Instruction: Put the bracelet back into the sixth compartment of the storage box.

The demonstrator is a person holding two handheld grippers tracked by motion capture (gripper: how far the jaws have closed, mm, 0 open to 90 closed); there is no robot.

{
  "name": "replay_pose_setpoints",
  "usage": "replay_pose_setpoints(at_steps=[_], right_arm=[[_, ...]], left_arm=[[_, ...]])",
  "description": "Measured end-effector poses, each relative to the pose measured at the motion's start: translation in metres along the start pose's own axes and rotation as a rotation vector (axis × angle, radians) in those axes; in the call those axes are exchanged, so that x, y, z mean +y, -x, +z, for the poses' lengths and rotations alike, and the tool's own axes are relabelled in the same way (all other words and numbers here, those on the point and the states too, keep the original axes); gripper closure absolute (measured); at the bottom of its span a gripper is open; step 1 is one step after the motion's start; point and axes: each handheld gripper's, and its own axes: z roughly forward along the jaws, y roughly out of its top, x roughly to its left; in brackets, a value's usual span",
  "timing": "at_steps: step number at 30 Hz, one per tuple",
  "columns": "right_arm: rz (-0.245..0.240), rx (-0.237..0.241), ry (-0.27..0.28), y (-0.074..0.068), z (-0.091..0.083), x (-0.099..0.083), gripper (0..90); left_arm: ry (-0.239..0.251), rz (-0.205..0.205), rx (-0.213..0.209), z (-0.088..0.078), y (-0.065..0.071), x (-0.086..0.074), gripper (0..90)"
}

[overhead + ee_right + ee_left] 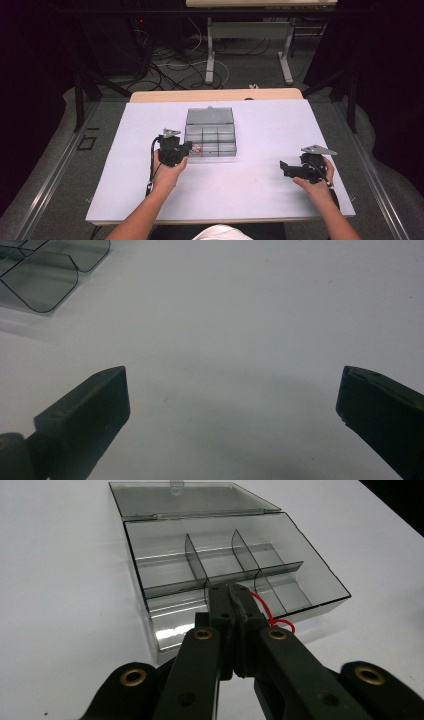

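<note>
Looking down from the high view, the left gripper (186, 148) sits at the near left corner of the clear box (210, 134), which lies open at the centre of the white table (260, 185) with its lid folded back toward the top of the frame. The right gripper (283, 168) rests well apart at the lower right, over bare table. A tangle of cables (175, 65) lies on the floor beyond the table's far edge, clear of the work. Nothing stands between either gripper and the box.

From the left gripper view, the jaws of the left gripper (234, 597) are pressed together on a thin red wire (264, 609), which loops out to the right of them just over the box (227, 565) and its near middle compartment. The risk, as I judge it, lies here: the wire is springy and only a small part is pinched, so it could slip out, or catch on a divider (196, 565) or the front wall as it goes in. A push against that wall could also slide the light box across the smooth table.

From the right gripper view, the right gripper (232, 405) is spread wide with nothing between its jaws, above plain table. A rounded corner of the box (42, 282) shows at the upper left of the frame, too far off for this gripper to steady it.
</note>
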Motion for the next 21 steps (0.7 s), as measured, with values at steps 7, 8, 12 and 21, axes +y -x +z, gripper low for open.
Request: replay_pose_setpoints(at_steps=[7,8,12,21], right_arm=[[0.0,0.003,-0.003,0.0,0.0,0.0,0.3],[0.0,0.001,0.0,0.0,0.0,0.0,0.3],[0.001,0.002,0.0,0.0,0.0,0.0,0.3],[0.003,-0.004,0.004,0.0,0.001,0.0,0.3]], left_arm=[[-0.007,0.012,-0.003,0.005,0.004,0.003,90.0],[-0.007,0.011,-0.004,0.005,0.005,0.004,90.0],[-0.007,0.006,-0.007,0.009,0.008,0.005,90.0],[-0.006,0.013,-0.011,0.014,0.015,0.011,90.0]])
